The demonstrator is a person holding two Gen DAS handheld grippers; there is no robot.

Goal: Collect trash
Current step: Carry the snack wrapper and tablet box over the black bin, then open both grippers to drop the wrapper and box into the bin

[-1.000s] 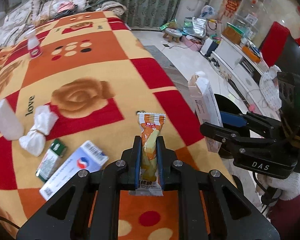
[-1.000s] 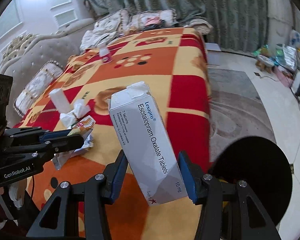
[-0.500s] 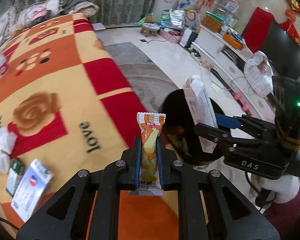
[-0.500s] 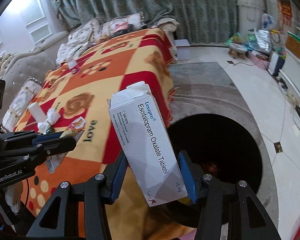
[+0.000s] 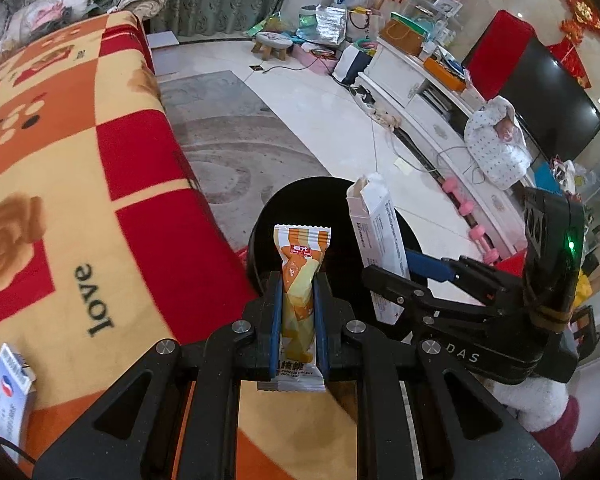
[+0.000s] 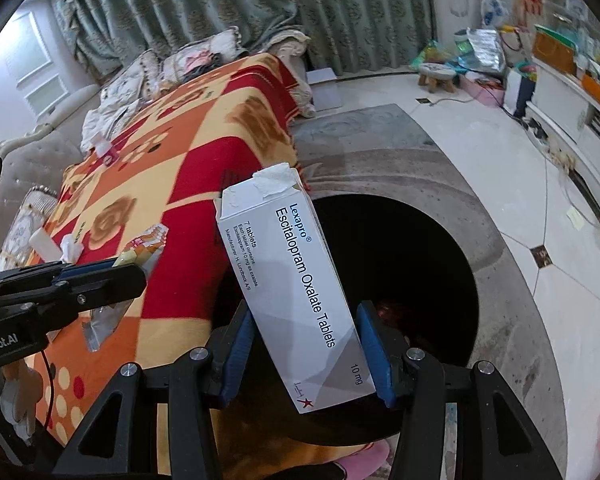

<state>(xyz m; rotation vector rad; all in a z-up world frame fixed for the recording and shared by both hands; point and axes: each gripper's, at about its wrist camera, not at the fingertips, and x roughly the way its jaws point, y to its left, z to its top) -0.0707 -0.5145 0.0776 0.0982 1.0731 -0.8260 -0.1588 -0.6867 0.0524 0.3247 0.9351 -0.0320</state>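
Upright: snack wrapper [image 5: 298, 292] (lengthwise); tablet box [image 6: 296, 292] tilted left.

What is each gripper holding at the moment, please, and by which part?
The left gripper pinches the snack wrapper across its middle. The right gripper clamps the tablet box by the sides of its lower half.

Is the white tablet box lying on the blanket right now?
No, the white tablet box is held off the blanket between the right gripper's fingers.
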